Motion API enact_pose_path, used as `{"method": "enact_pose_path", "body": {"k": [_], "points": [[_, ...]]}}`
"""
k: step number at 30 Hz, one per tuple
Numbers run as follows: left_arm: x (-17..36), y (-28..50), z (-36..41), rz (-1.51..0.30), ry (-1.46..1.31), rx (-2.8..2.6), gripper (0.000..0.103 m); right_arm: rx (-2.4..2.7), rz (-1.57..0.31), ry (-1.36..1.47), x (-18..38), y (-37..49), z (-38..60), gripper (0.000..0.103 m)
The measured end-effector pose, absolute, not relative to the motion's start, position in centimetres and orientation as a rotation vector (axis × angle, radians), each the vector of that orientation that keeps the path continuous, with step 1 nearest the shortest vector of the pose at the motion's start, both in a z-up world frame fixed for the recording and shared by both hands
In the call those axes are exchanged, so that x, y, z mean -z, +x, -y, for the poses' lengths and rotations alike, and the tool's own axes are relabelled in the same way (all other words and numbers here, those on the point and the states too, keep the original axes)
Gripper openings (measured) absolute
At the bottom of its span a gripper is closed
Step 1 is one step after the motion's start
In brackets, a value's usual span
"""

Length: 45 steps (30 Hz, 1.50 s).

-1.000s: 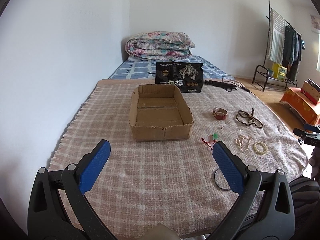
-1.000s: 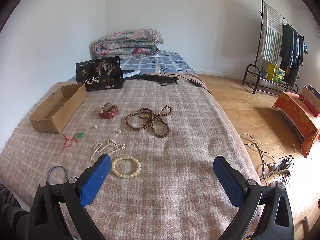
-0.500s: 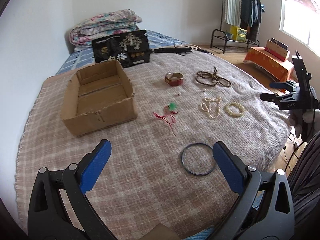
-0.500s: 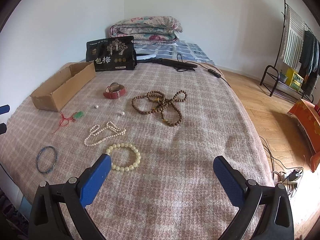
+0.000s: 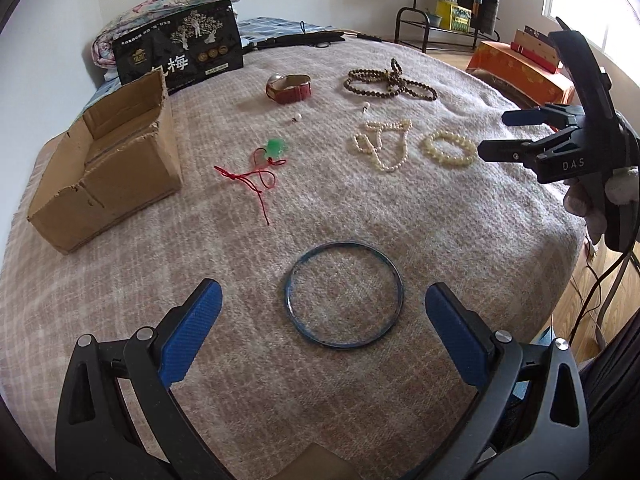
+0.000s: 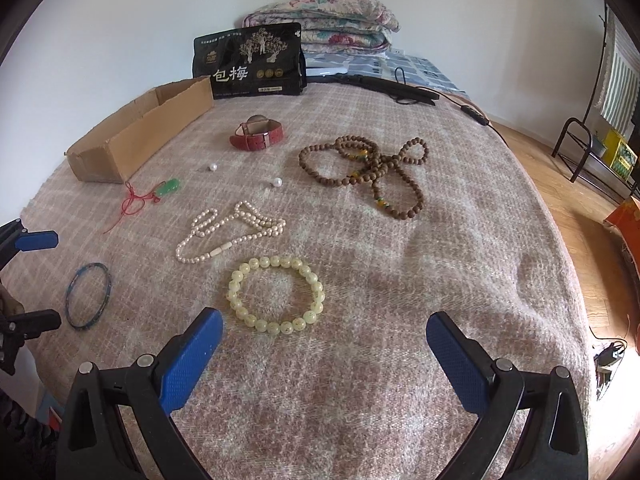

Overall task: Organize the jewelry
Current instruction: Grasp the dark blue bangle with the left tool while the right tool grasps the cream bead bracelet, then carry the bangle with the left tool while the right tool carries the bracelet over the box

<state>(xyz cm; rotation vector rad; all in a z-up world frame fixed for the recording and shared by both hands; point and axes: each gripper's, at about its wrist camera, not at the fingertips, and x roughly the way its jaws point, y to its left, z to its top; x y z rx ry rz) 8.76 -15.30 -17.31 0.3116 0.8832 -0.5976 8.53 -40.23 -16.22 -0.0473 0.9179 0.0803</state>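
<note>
Jewelry lies spread on a plaid blanket [image 5: 460,232]. The blue bangle [image 5: 294,308] rests flat just ahead of my left gripper [image 5: 322,300], which is open and empty with its fingers on either side of it. A yellow bead bracelet [image 6: 240,276] sits just beyond my right gripper [image 6: 323,320], also open and empty. Farther off are a pearl necklace [image 6: 232,232], brown bead strands [image 6: 368,168], a red watch [image 6: 258,136], a green pendant on red cord [image 6: 168,188] and two loose pearls [image 6: 277,182]. An open cardboard box [image 5: 108,168] stands at the left.
A black printed pouch [image 6: 248,60] stands behind the box, with folded quilts [image 6: 332,20] beyond it. A black corded device [image 6: 392,88] lies at the blanket's far edge. Wooden floor, a clothes rack [image 5: 440,12] and an orange box [image 5: 520,68] are to the right.
Both grippers have dropped closer to the blanket. The left one swung right from the box to the blue bangle. The right one closed in on the yellow bracelet.
</note>
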Motion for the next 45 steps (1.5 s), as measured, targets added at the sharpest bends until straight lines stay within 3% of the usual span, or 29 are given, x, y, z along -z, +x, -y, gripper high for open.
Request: {"method": "enact_pose_path", "body": {"k": [8,22,26,32,34,40,45], "points": [[18.5,9.1,16.1,-0.888,0.322,0.561,0.103,-0.047,-0.979,0.005,17.0,10.1,40.8,0.103],[19.6,10.1,15.9,-0.908,0.307,0.507,0.103,-0.037,-1.041,0.009,18.3,12.9,40.7,0.082],[19.6,10.0,15.9,-0.914,0.294,0.53,0.091,-0.048,-1.044,0.002,18.4,12.7,40.4,0.076],[19.5,9.9,15.8,-0.913,0.275,0.546,0.075,-0.079,-1.05,0.015,18.4,12.6,40.1,0.054],[19.5,10.0,15.5,-0.915,0.257,0.554,0.075,-0.093,-1.052,0.021,18.4,12.6,40.0,0.04],[19.1,10.3,14.6,-0.917,0.198,0.561,0.074,-0.11,-1.051,0.045,18.2,12.8,39.4,0.014],[18.8,10.4,14.0,-0.911,0.172,0.552,0.074,-0.119,-1.037,0.063,18.0,12.5,39.4,0.006]]}}
